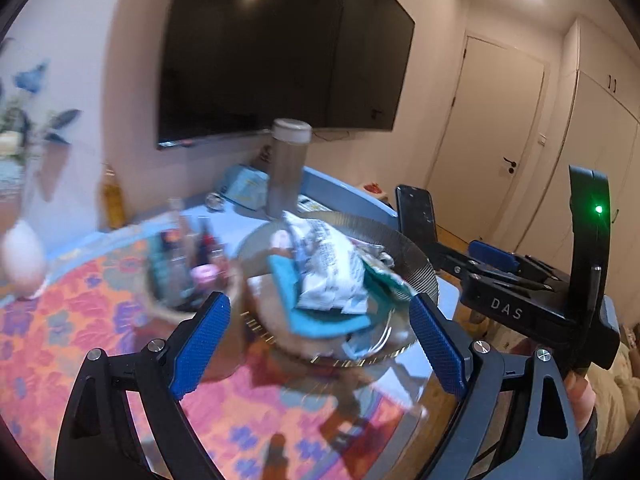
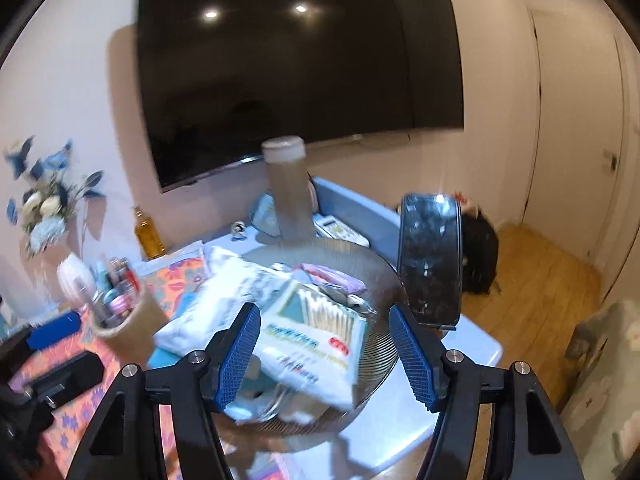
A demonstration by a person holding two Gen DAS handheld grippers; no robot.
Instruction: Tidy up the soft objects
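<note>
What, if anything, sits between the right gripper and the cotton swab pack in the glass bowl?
Nothing visible. The right gripper, jaws apart, hovers just over the cotton swab pack, which lies on top of the pile in the glass bowl. The upright phone stands off to the right, outside the bowl.

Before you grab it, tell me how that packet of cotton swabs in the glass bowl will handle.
The cotton swab packet looks like thin plastic film, so it will probably flex and crinkle. It likely weighs little, since only swabs show inside. It lies tilted on other soft packs in the glass bowl, so a push may slide it.
</note>
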